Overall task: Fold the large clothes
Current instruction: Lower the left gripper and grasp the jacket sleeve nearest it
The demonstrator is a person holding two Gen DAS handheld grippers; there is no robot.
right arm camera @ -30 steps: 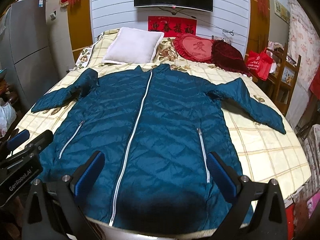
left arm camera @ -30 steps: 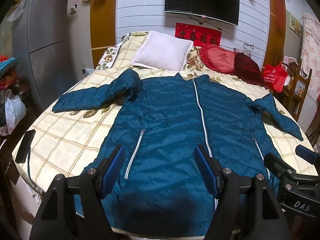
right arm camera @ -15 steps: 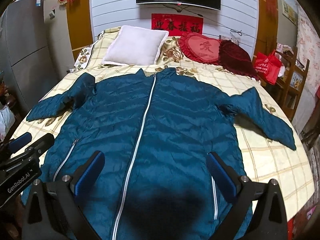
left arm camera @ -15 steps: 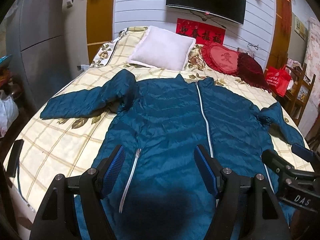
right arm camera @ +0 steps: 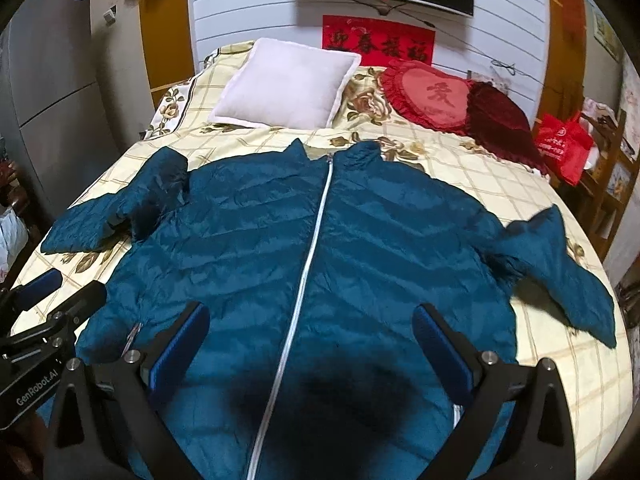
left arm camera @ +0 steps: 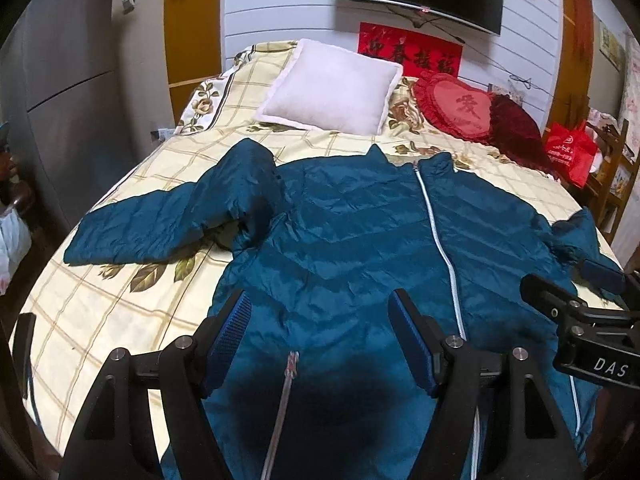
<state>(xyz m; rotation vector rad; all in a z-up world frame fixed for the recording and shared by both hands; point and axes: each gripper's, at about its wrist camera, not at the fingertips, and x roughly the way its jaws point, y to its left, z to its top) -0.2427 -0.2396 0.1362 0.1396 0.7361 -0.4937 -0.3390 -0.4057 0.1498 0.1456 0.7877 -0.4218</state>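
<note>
Both wrist cameras look steeply down from the foot of the bed [left arm camera: 120,312], close over the jacket [left arm camera: 360,240] (each glimpses the other gripper). The 2 views share the pillows and headboard wall.

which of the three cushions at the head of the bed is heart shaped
The bright red cushion in the middle, with a frilled edge. The white pillow is square; the dark maroon cushion is plain.

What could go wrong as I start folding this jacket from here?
The puffy jacket is bulky, so a shallow pinch by either open tool, left or right, may catch only the top layer. The bunched sleeve could trap a lump in the fold. The hem sits at the bed's near edge and might slide off.
</note>
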